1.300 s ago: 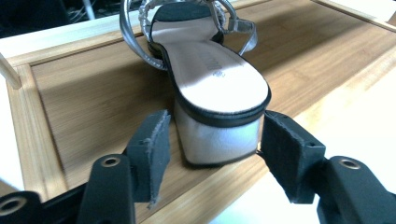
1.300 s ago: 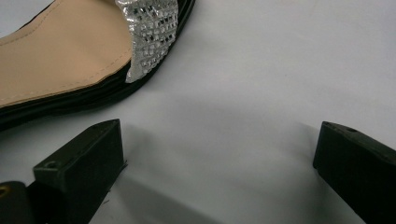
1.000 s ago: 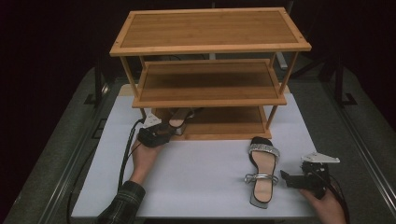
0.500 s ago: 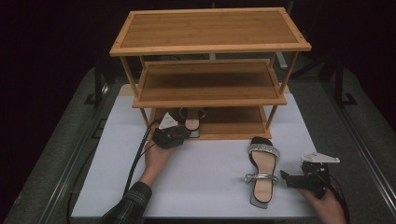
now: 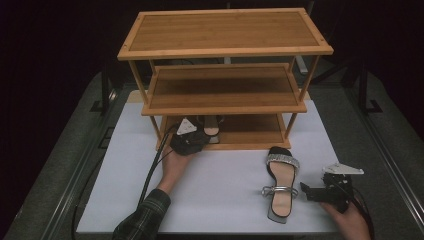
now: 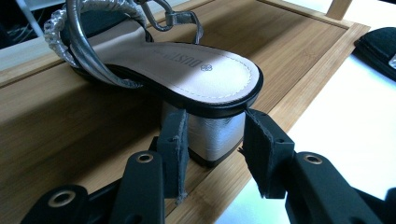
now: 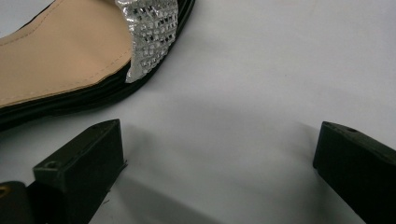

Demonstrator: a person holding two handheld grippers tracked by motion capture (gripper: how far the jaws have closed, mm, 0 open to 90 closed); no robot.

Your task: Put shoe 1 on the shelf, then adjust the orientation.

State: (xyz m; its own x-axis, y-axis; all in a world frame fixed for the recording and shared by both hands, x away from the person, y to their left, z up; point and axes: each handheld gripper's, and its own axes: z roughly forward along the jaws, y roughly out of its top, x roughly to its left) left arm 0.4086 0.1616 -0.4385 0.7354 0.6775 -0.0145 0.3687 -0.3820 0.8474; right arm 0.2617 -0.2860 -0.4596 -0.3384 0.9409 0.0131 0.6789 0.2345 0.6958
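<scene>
Two black jaws of the left gripper point(image 6: 212, 161) flank the silver block heel of a sandal point(image 6: 187, 70), the left pad against it and the right one at its corner; they have just been closing on it and now grasp the heel. That sandal rests on the bottom shelf point(image 6: 299, 60) of a wooden rack point(image 5: 225, 50), heel at the front edge. Further right, the right gripper point(image 7: 217, 161) lies with jaws spread wide, nothing between them, low over the white worktop point(image 7: 261, 70). Just beside it sits the second sandal point(image 5: 281, 182), toe strap toward the rack, well apart from the first.
</scene>
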